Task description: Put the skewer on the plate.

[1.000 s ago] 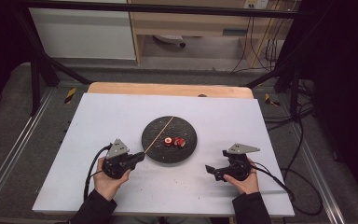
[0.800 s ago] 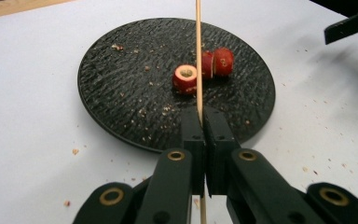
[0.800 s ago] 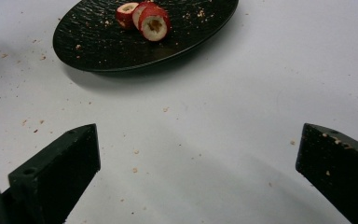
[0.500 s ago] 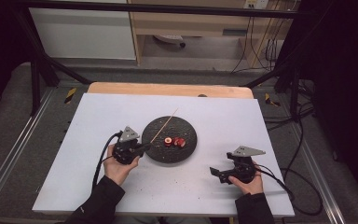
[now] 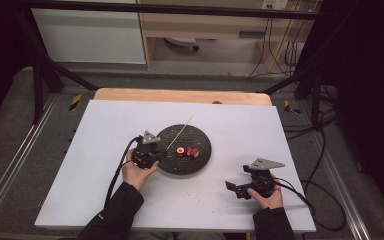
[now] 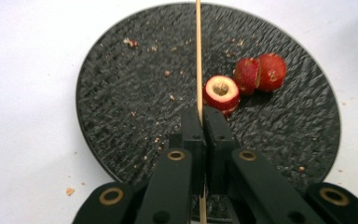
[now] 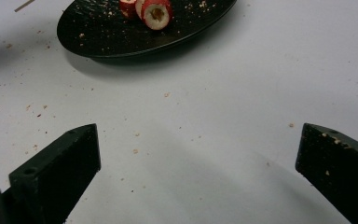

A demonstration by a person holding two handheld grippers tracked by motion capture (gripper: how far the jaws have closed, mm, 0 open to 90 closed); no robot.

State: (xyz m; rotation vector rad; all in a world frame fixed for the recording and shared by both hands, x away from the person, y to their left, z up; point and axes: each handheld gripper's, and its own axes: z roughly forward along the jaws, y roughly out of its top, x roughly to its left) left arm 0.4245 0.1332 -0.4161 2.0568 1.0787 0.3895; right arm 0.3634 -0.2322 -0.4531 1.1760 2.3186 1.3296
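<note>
White worktop (image 5: 105,190) w/ a round black plate (image 5: 200,160) near its centre. Left tool (image 6: 200,114) sits at the plate's left edge, jaws pressed together, pinching a thin wooden skewer (image 6: 198,56) that runs up & across the plate past its far rim. Three red cored fruit pieces (image 6: 244,77) lie mid-plate, just right of the skewer; nearest piece shows a hollow pale centre. Crumbs dot plate & worktop. Right tool (image 7: 200,154) rests on the worktop, well apart to the plate's right, jaws spread wide, holding nothing.
</note>
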